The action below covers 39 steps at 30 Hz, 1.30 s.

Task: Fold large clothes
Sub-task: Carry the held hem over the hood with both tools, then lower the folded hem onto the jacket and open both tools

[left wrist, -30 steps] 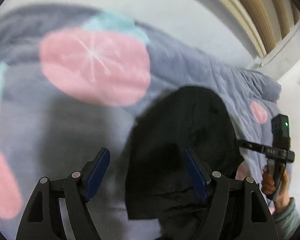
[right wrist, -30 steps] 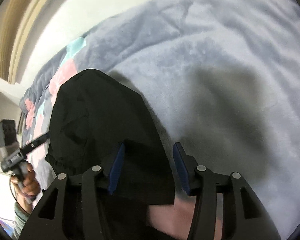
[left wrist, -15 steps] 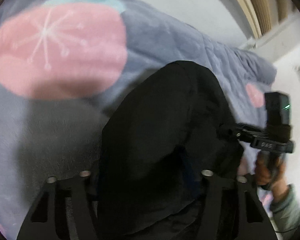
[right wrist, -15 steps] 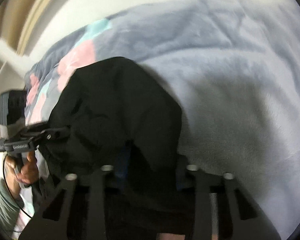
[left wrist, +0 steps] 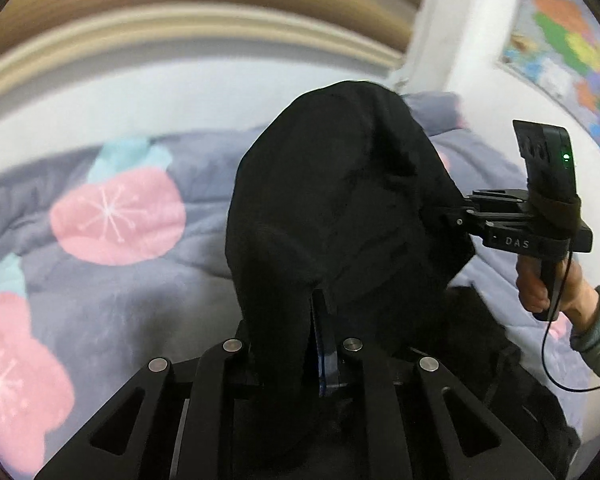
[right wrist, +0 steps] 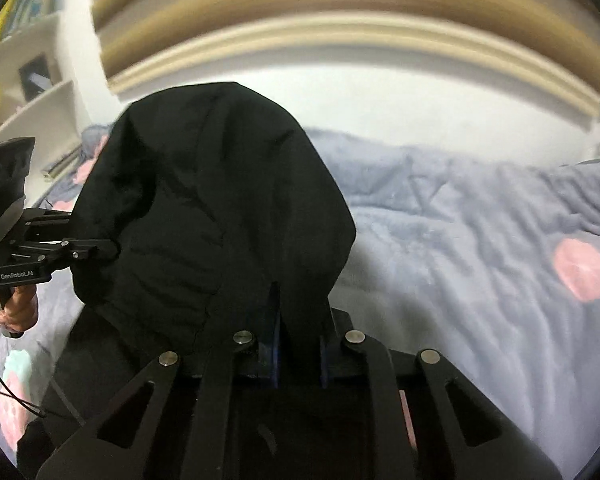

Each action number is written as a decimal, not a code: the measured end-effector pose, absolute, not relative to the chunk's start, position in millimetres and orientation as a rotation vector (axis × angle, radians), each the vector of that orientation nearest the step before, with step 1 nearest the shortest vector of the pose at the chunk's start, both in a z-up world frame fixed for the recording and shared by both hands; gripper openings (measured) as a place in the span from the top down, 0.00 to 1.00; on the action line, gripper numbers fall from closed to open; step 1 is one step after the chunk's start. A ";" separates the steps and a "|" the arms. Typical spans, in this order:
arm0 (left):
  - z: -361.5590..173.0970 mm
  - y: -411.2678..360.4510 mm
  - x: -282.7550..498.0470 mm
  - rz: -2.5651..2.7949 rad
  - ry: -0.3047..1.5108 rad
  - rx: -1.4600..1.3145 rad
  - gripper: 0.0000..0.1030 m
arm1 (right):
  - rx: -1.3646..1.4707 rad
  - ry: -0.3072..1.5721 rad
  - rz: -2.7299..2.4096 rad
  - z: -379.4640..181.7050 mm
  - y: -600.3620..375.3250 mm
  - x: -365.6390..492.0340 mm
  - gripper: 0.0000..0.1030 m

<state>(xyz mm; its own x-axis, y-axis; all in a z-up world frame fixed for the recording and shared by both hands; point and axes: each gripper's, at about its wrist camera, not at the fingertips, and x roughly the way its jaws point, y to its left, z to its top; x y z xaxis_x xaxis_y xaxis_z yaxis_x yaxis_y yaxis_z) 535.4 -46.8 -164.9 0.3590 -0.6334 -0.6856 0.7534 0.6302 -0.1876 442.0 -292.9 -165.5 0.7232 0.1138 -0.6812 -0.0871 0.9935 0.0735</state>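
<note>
A large black garment (left wrist: 340,208) hangs lifted above the bed, draped over both grippers. My left gripper (left wrist: 296,344) is shut on the garment's edge; the cloth covers most of its blue pads. My right gripper (right wrist: 296,344) is shut on another part of the black garment (right wrist: 216,208), with cloth between its blue pads. In the left wrist view the right gripper (left wrist: 452,216) reaches into the cloth from the right. In the right wrist view the left gripper (right wrist: 100,250) reaches into it from the left.
A grey-blue quilt (left wrist: 140,292) with pink fruit prints covers the bed (right wrist: 480,248) below. A wooden headboard (right wrist: 340,24) and white wall lie behind. White shelves (right wrist: 24,92) stand at the left, and a colourful map (left wrist: 572,40) hangs at the right.
Both grippers closed on the black garment and lifted it off the quilt. The views tilted up from the bed to the headboard and wall.
</note>
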 end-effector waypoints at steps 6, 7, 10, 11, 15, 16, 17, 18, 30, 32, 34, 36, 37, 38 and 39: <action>-135.3 -5.6 427.3 -0.938 0.744 0.237 0.84 | -0.014 0.697 0.053 -142.2 -250.9 323.4 0.86; -135.2 0.0 409.1 -0.943 0.747 0.248 0.84 | -0.032 0.708 0.036 -144.7 -242.1 300.4 0.86; -157.9 15.1 355.4 -0.922 0.823 0.295 0.84 | -0.036 0.819 0.014 -170.0 -225.0 260.4 0.82; -171.9 20.2 344.3 -0.907 0.869 0.291 0.84 | -0.046 0.876 0.014 -182.5 -220.7 251.1 0.80; -236.2 47.2 307.1 -0.811 1.083 0.313 0.84 | -0.005 1.064 -0.005 -220.0 -221.5 225.9 0.75; -242.4 54.7 302.8 -0.795 1.126 0.295 0.85 | 0.019 1.095 -0.010 -222.3 -226.2 220.5 0.75; -243.7 65.1 299.2 -0.781 1.159 0.263 0.85 | 0.046 1.114 -0.023 -221.0 -231.8 215.8 0.74; -238.6 72.3 298.0 -0.769 1.156 0.243 0.85 | 0.067 1.118 -0.030 -217.5 -236.5 213.8 0.72; -109.7 46.3 364.0 -0.797 0.939 -0.018 0.81 | 0.205 0.952 0.008 -119.2 -242.8 295.9 0.51; -106.8 27.1 380.9 -0.838 0.946 -0.084 0.71 | 0.231 0.963 0.007 -121.9 -233.1 313.0 0.51; -118.3 6.6 386.0 -0.874 0.976 -0.103 0.70 | 0.269 1.013 0.039 -140.3 -226.3 326.7 0.51; -145.3 -9.3 384.5 -0.907 1.076 -0.104 0.70 | 0.297 1.080 0.079 -161.8 -214.9 331.1 0.51; -159.1 -13.1 378.0 -0.918 1.115 -0.090 0.70 | 0.294 1.104 0.090 -172.1 -211.5 328.6 0.51; -168.1 -15.7 371.8 -0.917 1.141 -0.070 0.70 | 0.285 1.127 0.097 -184.4 -208.2 322.5 0.51; -183.9 -16.7 360.2 -0.911 1.179 -0.037 0.70 | 0.275 1.168 0.102 -200.7 -204.1 315.2 0.51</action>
<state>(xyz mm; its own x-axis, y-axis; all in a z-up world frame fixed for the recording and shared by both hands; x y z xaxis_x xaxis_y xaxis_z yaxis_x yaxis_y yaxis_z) 360.2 -16.7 -183.9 0.0810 -0.6274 -0.7744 0.5915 0.6556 -0.4693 315.2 -204.1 -200.7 0.3920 0.2212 -0.8930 0.0625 0.9620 0.2658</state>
